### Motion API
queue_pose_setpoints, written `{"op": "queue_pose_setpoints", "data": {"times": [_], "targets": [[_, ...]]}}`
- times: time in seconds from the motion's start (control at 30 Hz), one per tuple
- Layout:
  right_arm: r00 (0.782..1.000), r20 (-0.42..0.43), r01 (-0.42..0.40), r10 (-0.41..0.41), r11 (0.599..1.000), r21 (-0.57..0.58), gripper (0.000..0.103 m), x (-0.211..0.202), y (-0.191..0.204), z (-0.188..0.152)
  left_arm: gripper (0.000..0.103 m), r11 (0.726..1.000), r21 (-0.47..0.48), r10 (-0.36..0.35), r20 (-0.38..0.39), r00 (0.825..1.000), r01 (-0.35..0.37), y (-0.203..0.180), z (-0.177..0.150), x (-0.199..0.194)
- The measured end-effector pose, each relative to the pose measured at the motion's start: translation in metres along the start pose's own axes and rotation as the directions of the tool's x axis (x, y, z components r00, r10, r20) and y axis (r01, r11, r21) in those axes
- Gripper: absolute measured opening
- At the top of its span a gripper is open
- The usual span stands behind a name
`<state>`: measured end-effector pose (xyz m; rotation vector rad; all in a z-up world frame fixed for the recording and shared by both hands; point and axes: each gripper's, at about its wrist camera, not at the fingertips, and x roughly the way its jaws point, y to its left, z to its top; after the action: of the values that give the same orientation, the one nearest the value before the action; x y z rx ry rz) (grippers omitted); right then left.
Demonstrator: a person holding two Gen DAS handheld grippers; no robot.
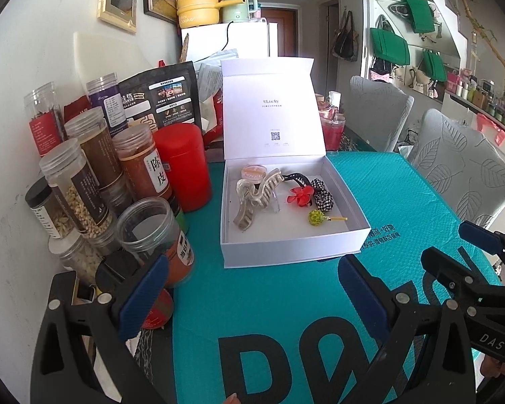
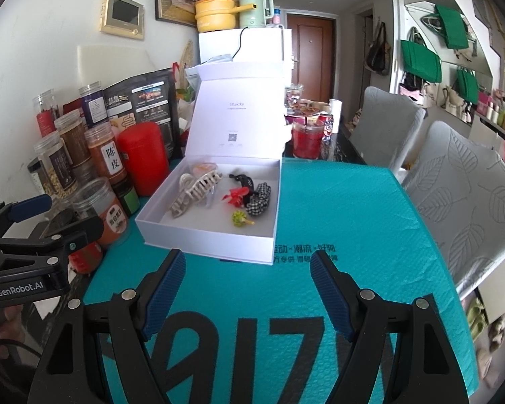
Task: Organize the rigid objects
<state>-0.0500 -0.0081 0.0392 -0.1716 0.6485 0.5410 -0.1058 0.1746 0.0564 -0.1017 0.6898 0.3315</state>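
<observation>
progress check: i read the sorting as nearly finished. the white cardboard gift box with its hinged lid standing upright (image 1: 286, 235) sits on the teal bubble-textured mat (image 1: 286, 303), and every loose small item i can find is already inside it: a beige plastic claw hair clip (image 1: 252, 198) at the left, a small round peach-lidded tin (image 1: 252, 173) behind it, a black clip carrying a red fabric flower (image 1: 298, 192), a black-and-white gingham scrunchie (image 1: 322, 195) beside that, and a little yellow-green ball on a yellow stick (image 1: 320, 218) toward the front wall. i see nothing rigid left lying on the mat in front of the box. the left gripper (image 1: 252, 299) hangs short of the box, fingers spread wide and empty; the right gripper (image 2: 249, 289) likewise, released, nothing between its blue pads (image 2: 165, 293). the clear plastic spice jars (image 1: 84, 181) and red cylindrical canister (image 1: 183, 165) crowd the left of the box, apparently not part of the job. what remains, in my judgement, is closing the lid, if that is wanted.
</observation>
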Motion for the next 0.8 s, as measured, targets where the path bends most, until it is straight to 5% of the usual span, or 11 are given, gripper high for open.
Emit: {"op": "queue_pose_setpoints", "data": {"times": [0.8], "targets": [[1.000,-0.003,0.010,-0.010,1.000,-0.003,0.077,0.0023,-0.0019,0.0028,0.102,1.000,-0.002,0.001,-0.024,1.000,-0.001,0.0012,0.0015,0.0037]]}}
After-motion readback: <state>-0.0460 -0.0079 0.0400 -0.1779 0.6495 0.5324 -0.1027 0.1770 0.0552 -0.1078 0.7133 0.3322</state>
